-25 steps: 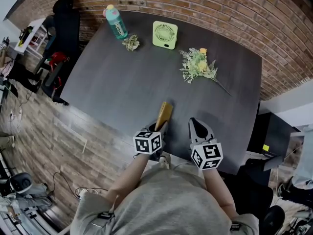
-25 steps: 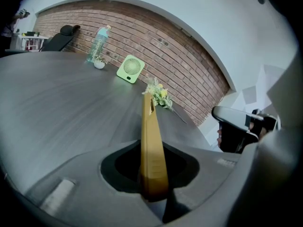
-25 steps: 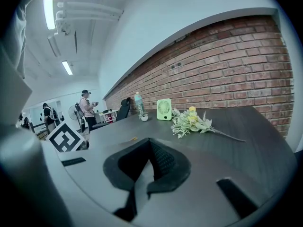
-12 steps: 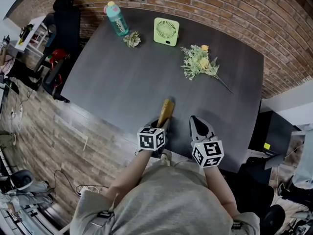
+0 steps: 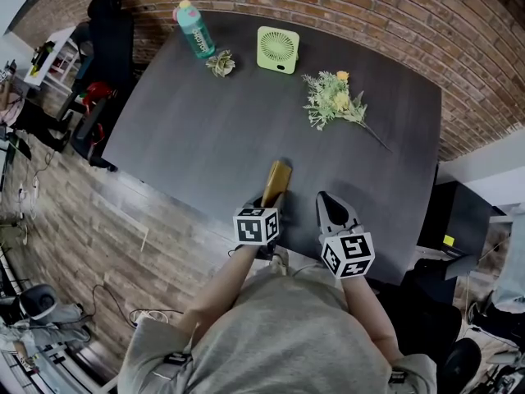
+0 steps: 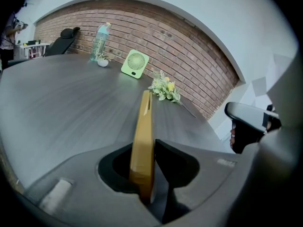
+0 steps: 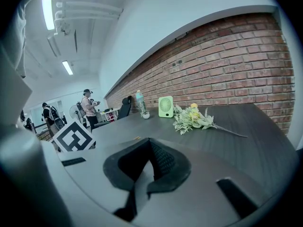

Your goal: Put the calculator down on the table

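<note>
Between my left gripper's [image 5: 267, 210] jaws: calculator [image 5: 276, 183], thin yellow slab, pinched edge-on at its near short end, the rest sticking forward over the near part of the table [image 5: 205, 130]. Jaws are narrowly parted, clamped on its two flat faces. Can't tell if its far end touches the top. It looks stiff, light and smooth, probably plastic, so it could slip or tip. The end hold seems fine; it likely needs rolling flat before release. Right gripper [image 5: 330, 212] just beside it, jaws together, empty. Table dark grey, wood-grained, bare nearby. Far side has flowers [image 5: 332, 101], fan [image 5: 277, 49], bottle [image 5: 194, 29]. Brick wall [image 5: 369, 15] behind; people at the room's far end.
</note>
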`<state>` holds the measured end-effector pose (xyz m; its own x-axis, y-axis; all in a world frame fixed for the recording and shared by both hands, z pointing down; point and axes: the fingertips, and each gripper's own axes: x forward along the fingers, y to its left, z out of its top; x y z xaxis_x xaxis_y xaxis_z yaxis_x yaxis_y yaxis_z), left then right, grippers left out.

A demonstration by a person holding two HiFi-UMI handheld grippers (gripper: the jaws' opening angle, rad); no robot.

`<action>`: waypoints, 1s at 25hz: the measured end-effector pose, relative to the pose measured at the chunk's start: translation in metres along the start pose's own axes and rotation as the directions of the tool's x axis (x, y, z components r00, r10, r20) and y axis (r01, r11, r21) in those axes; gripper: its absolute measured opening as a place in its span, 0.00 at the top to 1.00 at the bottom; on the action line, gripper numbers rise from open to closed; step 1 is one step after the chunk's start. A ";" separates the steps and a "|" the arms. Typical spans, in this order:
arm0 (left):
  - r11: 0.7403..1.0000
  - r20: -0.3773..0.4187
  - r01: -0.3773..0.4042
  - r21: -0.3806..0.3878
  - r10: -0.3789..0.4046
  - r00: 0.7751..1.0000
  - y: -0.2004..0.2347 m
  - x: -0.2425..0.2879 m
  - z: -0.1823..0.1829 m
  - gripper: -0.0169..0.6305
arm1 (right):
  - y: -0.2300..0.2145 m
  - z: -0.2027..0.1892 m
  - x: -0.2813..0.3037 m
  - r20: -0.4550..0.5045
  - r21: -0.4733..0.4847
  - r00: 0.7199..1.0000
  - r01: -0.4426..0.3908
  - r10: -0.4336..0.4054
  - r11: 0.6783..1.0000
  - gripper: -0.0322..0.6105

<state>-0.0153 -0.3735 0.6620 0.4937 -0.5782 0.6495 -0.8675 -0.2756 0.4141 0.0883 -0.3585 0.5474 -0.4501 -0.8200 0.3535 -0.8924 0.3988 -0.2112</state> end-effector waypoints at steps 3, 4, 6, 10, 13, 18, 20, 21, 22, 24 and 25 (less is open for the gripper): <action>1.000 0.003 -0.016 0.011 0.016 1.000 0.003 -0.003 0.000 0.83 | 0.003 -0.001 0.000 0.000 0.000 1.000 -0.002 0.002 1.000 0.95; 1.000 0.004 -0.022 0.012 0.022 1.000 0.005 -0.004 -0.001 0.82 | 0.004 -0.002 0.000 0.000 0.000 1.000 -0.003 0.003 1.000 0.95; 0.999 0.003 -0.035 0.015 0.035 0.999 0.009 -0.006 -0.002 0.81 | 0.006 -0.002 0.000 -0.001 0.001 1.000 -0.006 0.006 1.000 0.95; 0.997 0.002 -0.061 0.048 0.061 0.998 0.016 -0.010 -0.002 0.76 | 0.010 -0.003 -0.001 -0.001 -0.002 1.000 -0.012 0.012 1.000 0.95; 0.994 0.009 -0.087 0.068 0.087 0.996 0.021 -0.014 -0.001 0.72 | 0.012 -0.002 -0.001 0.001 -0.004 1.000 -0.015 0.015 1.000 0.95; 0.988 0.025 -0.129 0.086 0.128 0.991 0.030 -0.018 0.001 0.65 | 0.013 -0.003 -0.003 0.000 -0.005 1.000 -0.016 0.016 1.000 0.95; 0.988 0.024 -0.133 0.084 0.132 0.991 0.033 -0.019 0.001 0.63 | 0.013 -0.003 -0.004 0.002 -0.005 1.000 -0.015 0.015 1.000 0.95; 0.987 0.024 -0.135 0.083 0.134 0.991 0.034 -0.019 0.001 0.62 | 0.013 -0.003 -0.005 0.003 -0.005 1.000 -0.014 0.014 1.000 0.95; 0.987 0.024 -0.139 0.083 0.137 0.990 0.035 -0.019 0.002 0.61 | 0.014 -0.003 -0.006 0.003 -0.004 1.000 -0.014 0.014 1.000 0.95; 0.985 0.024 -0.149 0.085 0.147 0.989 0.037 -0.020 0.003 0.59 | 0.014 -0.003 -0.007 0.003 -0.005 1.000 -0.013 0.013 1.000 0.95; 0.985 0.023 -0.152 0.084 0.150 0.988 0.038 -0.021 0.003 0.59 | 0.014 -0.003 -0.007 0.002 -0.005 1.000 -0.013 0.013 1.000 0.95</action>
<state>-0.0588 -0.3744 0.6625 0.3561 -0.6304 0.6898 -0.9344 -0.2478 0.2560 0.0789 -0.3458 0.5446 -0.4614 -0.8156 0.3491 -0.8868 0.4113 -0.2109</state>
